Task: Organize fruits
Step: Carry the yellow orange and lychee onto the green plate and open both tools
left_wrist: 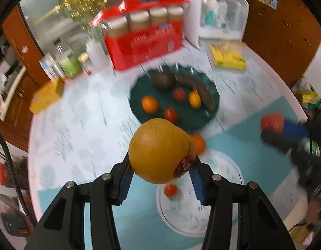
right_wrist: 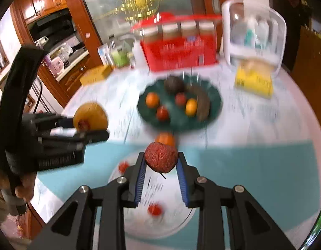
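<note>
A large orange citrus [left_wrist: 160, 150] with a red sticker hangs above the table, and my left gripper [left_wrist: 162, 159] is shut on it. My right gripper [right_wrist: 161, 158] is shut on a wrinkled red fruit [right_wrist: 161, 159], also lifted off the table. Below both lies a white plate [right_wrist: 127, 225] with two small red tomatoes [right_wrist: 154, 209]. Farther back, a dark green plate [left_wrist: 139, 91] holds a dark round fruit [left_wrist: 162, 80], a long brown fruit [left_wrist: 195, 91], oranges and tomatoes. One loose orange [left_wrist: 199, 143] rests between the plates. The left wrist view shows the right gripper [left_wrist: 285, 133] at the far right.
Behind the green plate stand a red box of jars [left_wrist: 143, 41], a white appliance [left_wrist: 218, 14] and several bottles [left_wrist: 68, 62]. A yellow packet [left_wrist: 229, 58] lies at the back right, a yellow box [left_wrist: 46, 96] at the left. The round table's edge curves on both sides.
</note>
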`<state>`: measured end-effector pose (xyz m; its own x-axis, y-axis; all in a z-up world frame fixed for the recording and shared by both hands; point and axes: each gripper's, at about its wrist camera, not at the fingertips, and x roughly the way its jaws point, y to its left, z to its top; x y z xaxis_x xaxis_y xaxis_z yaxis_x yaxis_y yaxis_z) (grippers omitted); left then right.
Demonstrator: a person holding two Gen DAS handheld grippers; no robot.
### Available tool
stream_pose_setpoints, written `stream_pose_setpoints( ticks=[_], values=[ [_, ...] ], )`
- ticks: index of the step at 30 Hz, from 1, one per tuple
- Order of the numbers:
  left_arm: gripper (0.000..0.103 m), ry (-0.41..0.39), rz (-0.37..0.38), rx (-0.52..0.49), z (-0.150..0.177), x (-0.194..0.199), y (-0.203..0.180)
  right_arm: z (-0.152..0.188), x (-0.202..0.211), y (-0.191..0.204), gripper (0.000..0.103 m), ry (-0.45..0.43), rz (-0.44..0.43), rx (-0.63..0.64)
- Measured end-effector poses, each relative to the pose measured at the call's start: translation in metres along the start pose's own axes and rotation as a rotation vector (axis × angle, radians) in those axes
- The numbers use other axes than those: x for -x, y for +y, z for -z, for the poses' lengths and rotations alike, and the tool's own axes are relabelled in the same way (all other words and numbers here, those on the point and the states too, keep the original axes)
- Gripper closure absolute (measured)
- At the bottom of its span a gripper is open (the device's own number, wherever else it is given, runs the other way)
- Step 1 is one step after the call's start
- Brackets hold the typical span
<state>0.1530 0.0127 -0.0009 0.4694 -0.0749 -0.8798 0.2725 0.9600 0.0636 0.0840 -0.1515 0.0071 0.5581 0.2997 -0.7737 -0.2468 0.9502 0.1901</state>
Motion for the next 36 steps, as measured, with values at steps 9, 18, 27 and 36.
stream_pose_setpoints(
  ticks=[9, 18, 27, 36],
  values=[
    [0.054, -0.058, -0.053, 0.092, -0.073, -0.010, 0.018, -0.135, -0.006, -0.027, 0.074, -0.088, 0.010, 0.051],
    [0.054, -0.003, -0.052, 0.184, -0.091, -0.082, 0.025, -0.157, -0.101, -0.045, 0.074, 0.041, 0.017, 0.023],
    [0.054, 0.065, -0.014, 0.256, -0.099, -0.162, 0.034, -0.129, -0.188, -0.053, 0.073, 0.187, 0.018, 0.025],
    [0.054, 0.102, -0.032, 0.215, -0.095, -0.209, 0.022, -0.112, -0.230, -0.061, 0.072, 0.233, 0.073, 0.069]
  ],
)
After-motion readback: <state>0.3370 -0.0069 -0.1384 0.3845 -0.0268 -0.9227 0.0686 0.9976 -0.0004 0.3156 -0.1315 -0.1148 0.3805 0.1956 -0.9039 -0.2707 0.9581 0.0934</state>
